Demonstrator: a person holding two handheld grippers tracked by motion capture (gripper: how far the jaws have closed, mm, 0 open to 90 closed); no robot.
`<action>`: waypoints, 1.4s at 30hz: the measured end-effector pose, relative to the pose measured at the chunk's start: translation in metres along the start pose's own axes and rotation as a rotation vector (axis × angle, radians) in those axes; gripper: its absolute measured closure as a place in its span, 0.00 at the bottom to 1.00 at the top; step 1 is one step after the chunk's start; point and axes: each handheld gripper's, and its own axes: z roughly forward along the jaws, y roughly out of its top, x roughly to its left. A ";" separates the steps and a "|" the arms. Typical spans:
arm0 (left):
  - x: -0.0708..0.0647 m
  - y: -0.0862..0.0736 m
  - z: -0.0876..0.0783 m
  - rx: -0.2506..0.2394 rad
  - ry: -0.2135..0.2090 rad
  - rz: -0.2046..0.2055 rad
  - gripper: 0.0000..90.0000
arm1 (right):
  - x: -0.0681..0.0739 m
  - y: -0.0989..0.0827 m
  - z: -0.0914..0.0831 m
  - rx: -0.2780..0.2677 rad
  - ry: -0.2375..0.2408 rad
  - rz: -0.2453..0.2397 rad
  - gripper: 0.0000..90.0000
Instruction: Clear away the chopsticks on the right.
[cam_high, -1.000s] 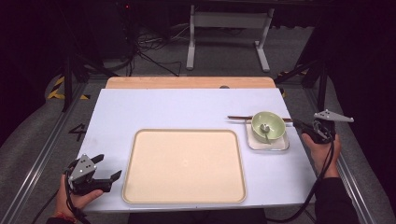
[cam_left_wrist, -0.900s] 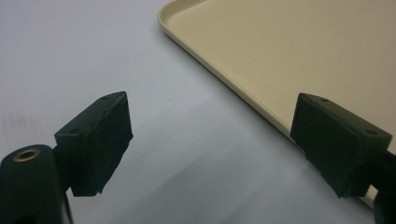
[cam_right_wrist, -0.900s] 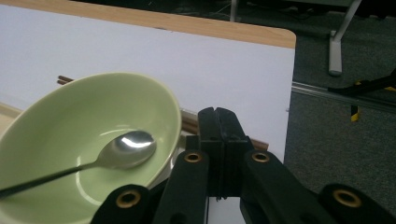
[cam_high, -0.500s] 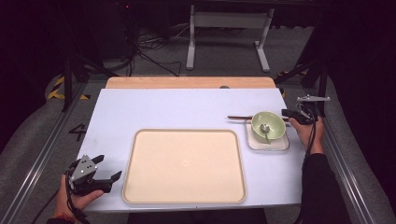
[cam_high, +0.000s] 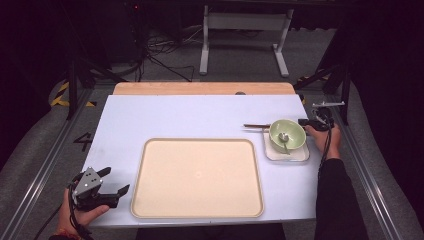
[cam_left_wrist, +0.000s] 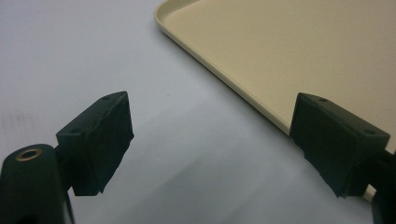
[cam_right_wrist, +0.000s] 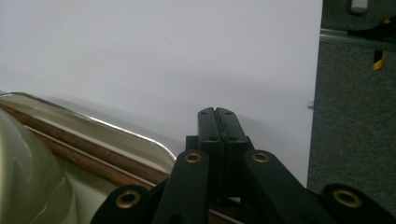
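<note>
Jaws spread wide and empty, the left gripper (cam_high: 107, 187) rests at the table's near corner beside the tray (cam_high: 197, 177). Farther off, the right gripper (cam_right_wrist: 217, 122) is pressed shut on nothing, just beside the chopsticks (cam_high: 256, 126) that lie under the green bowl (cam_high: 287, 135). It probably needs to open and come in low along the sticks without nudging that bowl.

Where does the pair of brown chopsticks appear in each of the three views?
High view: chopsticks at right of centre, their tips poking out left of the green bowl.
Left gripper view: not in it.
Right gripper view: chopsticks at lower left, lying across the small tray.
Shared landmark: the white table.
</note>
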 end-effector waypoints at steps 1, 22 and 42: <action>-0.001 0.000 0.000 -0.003 -0.003 -0.004 0.15 | -0.001 -0.001 -0.001 0.016 0.022 0.008 1.00; -0.003 0.003 -0.002 -0.017 -0.032 -0.011 0.15 | -0.006 -0.035 -0.027 0.002 0.096 0.067 1.00; -0.005 0.003 -0.003 -0.001 -0.031 0.010 0.15 | -0.004 -0.041 -0.049 -0.075 0.185 -0.015 0.86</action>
